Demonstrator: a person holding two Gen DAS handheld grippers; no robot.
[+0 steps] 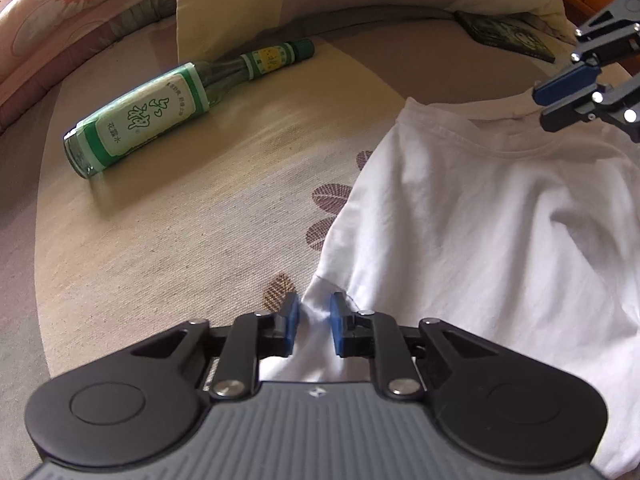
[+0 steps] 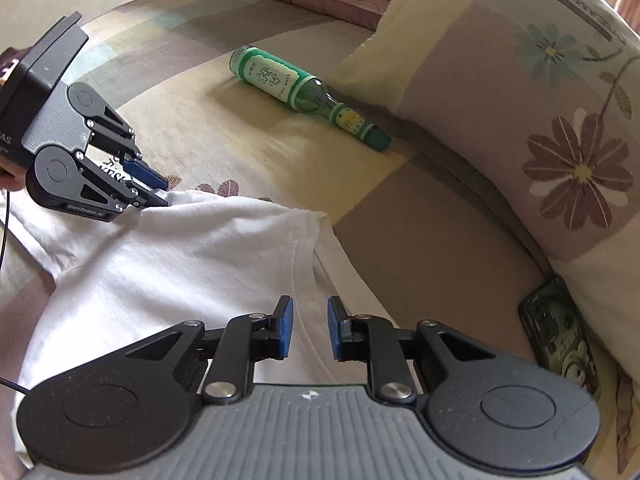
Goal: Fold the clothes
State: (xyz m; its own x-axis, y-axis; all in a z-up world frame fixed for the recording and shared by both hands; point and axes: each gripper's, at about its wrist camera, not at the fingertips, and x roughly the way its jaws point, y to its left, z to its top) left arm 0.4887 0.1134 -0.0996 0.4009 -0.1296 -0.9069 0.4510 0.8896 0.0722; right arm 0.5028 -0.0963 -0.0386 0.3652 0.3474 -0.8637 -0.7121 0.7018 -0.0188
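A white T-shirt lies partly raised off a patterned bed sheet, collar toward the pillow. My left gripper is shut on a bunched bit of the shirt's sleeve edge, and creases run into its blue pads. In the right wrist view the left gripper pinches the T-shirt at its far left corner. My right gripper sits over the shoulder by the collar, pads close together on the cloth. Seen from the left wrist, the right gripper bites the collar's back edge.
A green glass bottle lies on its side on the sheet, left of the shirt; it shows as the bottle beyond the shirt. A flowered pillow lines the far side, with a dark phone-like case at its foot. A folded pink quilt lies behind.
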